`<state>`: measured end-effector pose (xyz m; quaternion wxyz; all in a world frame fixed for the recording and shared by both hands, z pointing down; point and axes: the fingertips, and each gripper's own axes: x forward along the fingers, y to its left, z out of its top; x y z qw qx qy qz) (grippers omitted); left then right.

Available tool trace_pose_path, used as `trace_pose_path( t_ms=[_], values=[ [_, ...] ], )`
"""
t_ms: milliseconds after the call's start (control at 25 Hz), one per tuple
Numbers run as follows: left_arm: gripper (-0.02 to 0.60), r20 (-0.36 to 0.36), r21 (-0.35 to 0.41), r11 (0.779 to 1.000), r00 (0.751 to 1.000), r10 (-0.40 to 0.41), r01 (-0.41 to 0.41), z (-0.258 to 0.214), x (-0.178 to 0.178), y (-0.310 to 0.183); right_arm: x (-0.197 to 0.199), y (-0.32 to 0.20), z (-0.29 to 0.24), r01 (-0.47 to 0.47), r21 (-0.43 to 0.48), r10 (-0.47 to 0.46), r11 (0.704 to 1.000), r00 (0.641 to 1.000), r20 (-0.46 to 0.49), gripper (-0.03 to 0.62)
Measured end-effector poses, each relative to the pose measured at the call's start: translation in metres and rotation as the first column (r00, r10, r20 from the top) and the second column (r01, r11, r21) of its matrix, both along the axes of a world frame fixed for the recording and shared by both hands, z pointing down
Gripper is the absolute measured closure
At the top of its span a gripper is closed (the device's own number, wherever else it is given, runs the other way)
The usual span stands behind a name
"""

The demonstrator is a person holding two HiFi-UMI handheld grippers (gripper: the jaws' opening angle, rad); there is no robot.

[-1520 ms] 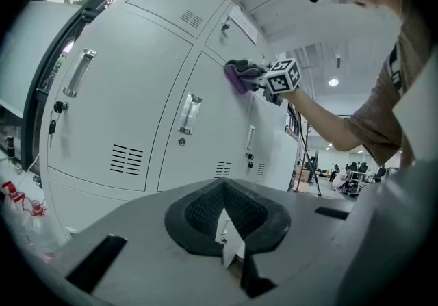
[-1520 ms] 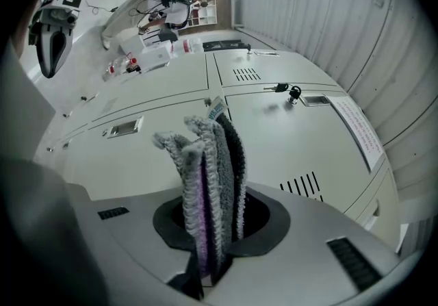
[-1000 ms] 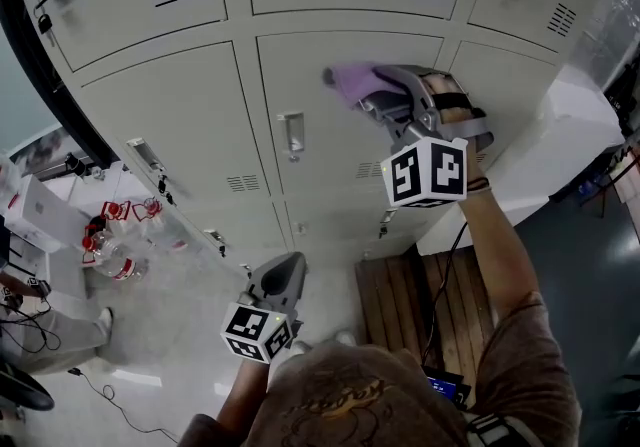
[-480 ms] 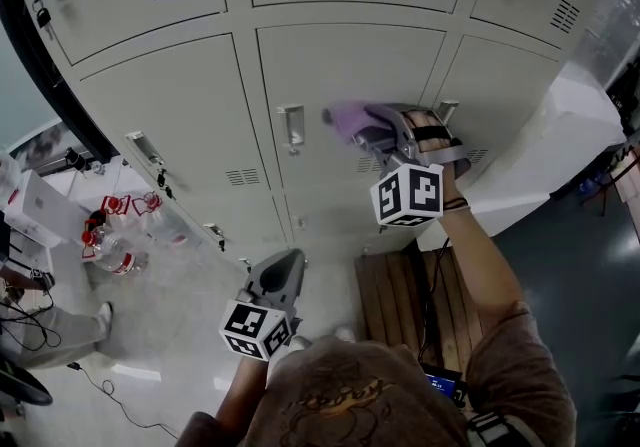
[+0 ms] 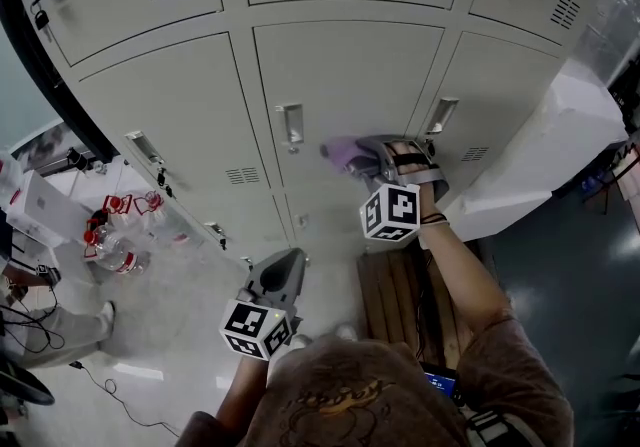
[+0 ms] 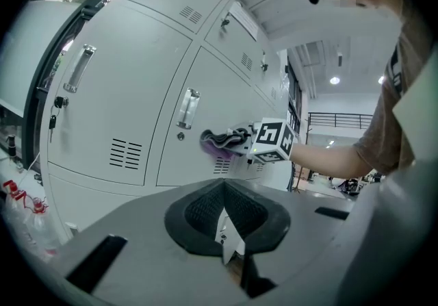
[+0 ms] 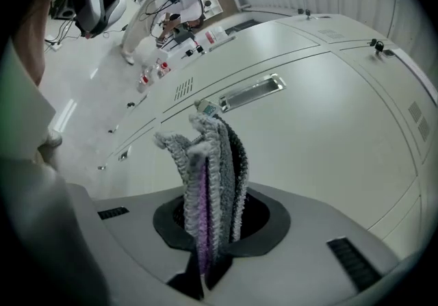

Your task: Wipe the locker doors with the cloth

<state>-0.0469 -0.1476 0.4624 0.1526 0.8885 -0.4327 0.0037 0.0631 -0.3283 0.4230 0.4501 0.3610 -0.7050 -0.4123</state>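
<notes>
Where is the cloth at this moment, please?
In the head view, the purple cloth is clamped in the right gripper, centre-right, low on the middle locker door, just right of and below its handle.

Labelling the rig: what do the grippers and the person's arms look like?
Both the left gripper and right gripper are grey, black-padded, each bearing a white cube with black square markers. Short brown sleeve; dark wristband on the right.

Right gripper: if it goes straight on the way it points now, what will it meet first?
Probably the locker door, near its handle; the cloth in the right gripper would touch first. The gap is unclear.
</notes>
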Motion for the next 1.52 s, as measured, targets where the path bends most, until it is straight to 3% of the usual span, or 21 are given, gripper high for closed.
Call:
trace_pose_path(
  t_ms=[520, 960, 1200, 1520],
  values=[
    [0.578, -0.004, -0.013, 1.0, 1.0, 0.0, 0.0, 0.005, 0.002, 0.006, -0.002, -0.001, 0.088, -0.035, -0.182, 0.032, 0.983, 0.999, -0.018, 0.542],
    [0.578, -0.01, -0.021, 1.0, 1.0, -0.009, 0.009, 0.007, 0.0, 0.013, 0.007, 0.001, 0.148, -0.099, -0.294, 0.068, 0.951, 0.991, -0.114, 0.542],
    [0.578, -0.011, -0.017, 1.0, 1.0, -0.002, 0.002, 0.006, 0.001, 0.016, 0.008, 0.026, 0.136, -0.083, -0.313, 0.06, 0.946, 0.995, -0.082, 0.542],
    [0.578, -0.016, -0.01, 1.0, 1.0, 0.019, -0.019, 0.005, 0.005, 0.016, 0.025, 0.046, 0.06, -0.074, -0.219, 0.068, 0.973, 0.997, -0.036, 0.542]
  ],
)
